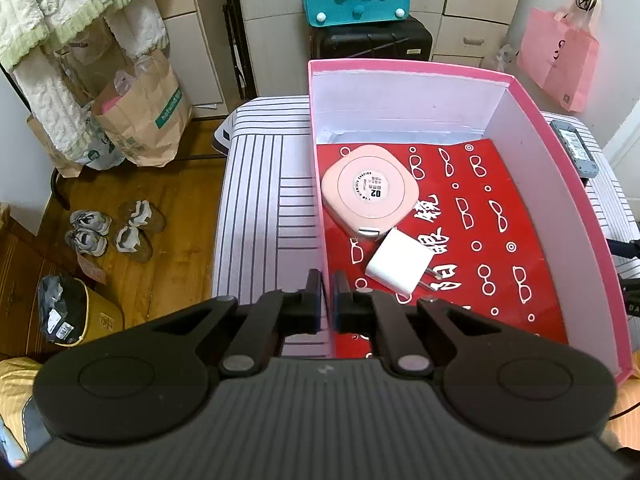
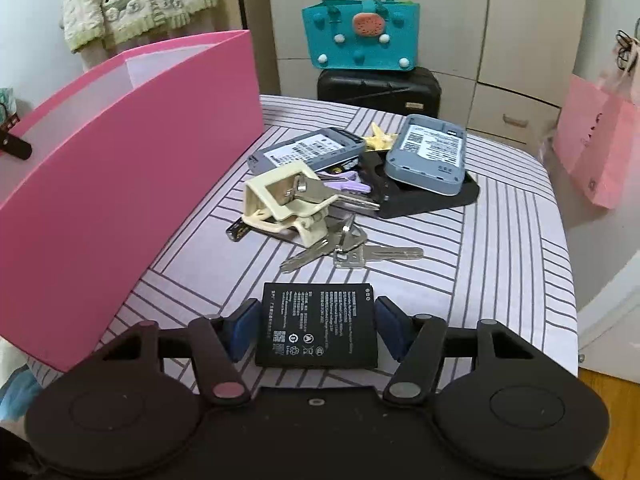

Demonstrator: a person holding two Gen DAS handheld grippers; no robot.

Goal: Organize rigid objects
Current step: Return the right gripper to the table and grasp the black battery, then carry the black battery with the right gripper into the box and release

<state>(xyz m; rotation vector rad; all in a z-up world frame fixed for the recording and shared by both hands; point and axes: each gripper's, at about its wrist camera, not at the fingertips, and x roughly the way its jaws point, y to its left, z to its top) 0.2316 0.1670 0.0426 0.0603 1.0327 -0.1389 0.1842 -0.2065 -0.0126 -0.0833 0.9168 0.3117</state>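
Note:
A pink box stands on the striped table; it also shows in the right wrist view. Inside it lie a pink rounded case and a white charger plug on a red printed sheet. My left gripper is shut on the box's left wall, one finger on each side. My right gripper is shut on a flat black battery, held just above the table.
A pile sits mid-table: a cream clamp, loose keys, two grey devices, a black tray, purple clips. A suitcase with a teal bag stands behind. Shoes and paper bags are on the floor at left.

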